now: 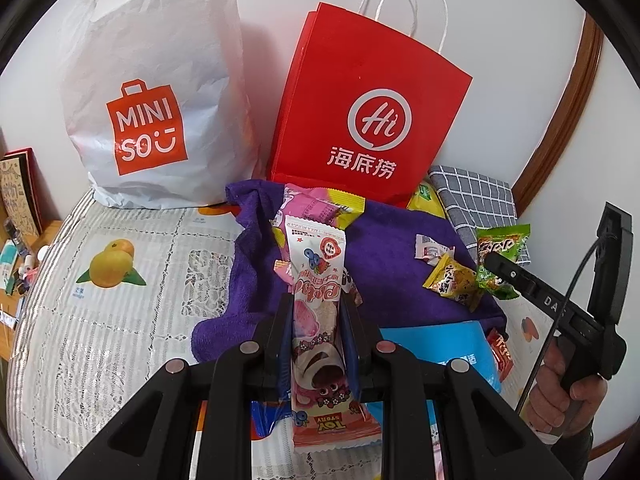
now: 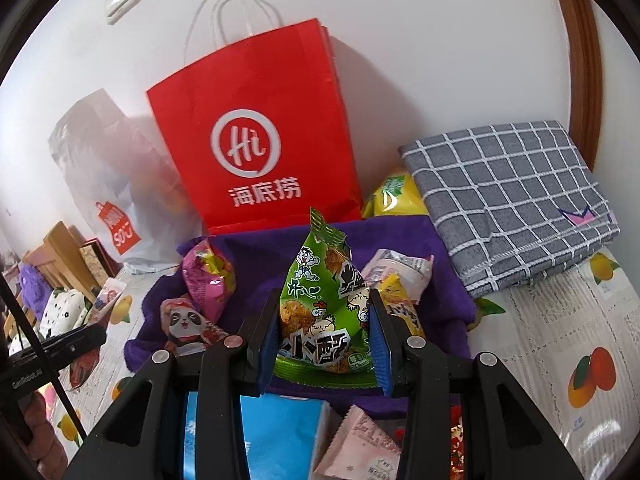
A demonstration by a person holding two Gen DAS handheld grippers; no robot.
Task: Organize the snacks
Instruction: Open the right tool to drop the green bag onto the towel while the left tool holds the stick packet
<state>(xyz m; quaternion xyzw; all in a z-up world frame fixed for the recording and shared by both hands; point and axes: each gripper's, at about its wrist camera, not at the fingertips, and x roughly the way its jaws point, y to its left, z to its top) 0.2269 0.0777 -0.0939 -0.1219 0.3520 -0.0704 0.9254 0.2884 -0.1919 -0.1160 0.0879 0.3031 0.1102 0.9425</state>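
Note:
My left gripper [image 1: 316, 302] is shut on a long pink and white snack bar [image 1: 316, 256] that sticks out forward between its blue pads, above the purple towel [image 1: 400, 288]. In the right wrist view my right gripper [image 2: 325, 300] is shut on a green snack packet [image 2: 320, 308], held upright over the same towel. The left wrist view also shows that green snack packet [image 1: 500, 252] at the tip of the right gripper [image 1: 494, 260], with a hand on its handle. Loose snacks lie on the towel: a pink packet [image 2: 208, 280], a panda packet [image 2: 184, 322] and a yellow candy [image 1: 452, 282].
A red paper bag [image 1: 372, 112] and a white plastic bag [image 1: 152, 80] stand against the wall behind the towel. A folded grey checked cloth [image 2: 508, 196] and a yellow packet [image 2: 396, 196] lie at the right. A blue box [image 2: 280, 432] sits under the grippers. The table wears a fruit-print lace cover [image 1: 120, 300].

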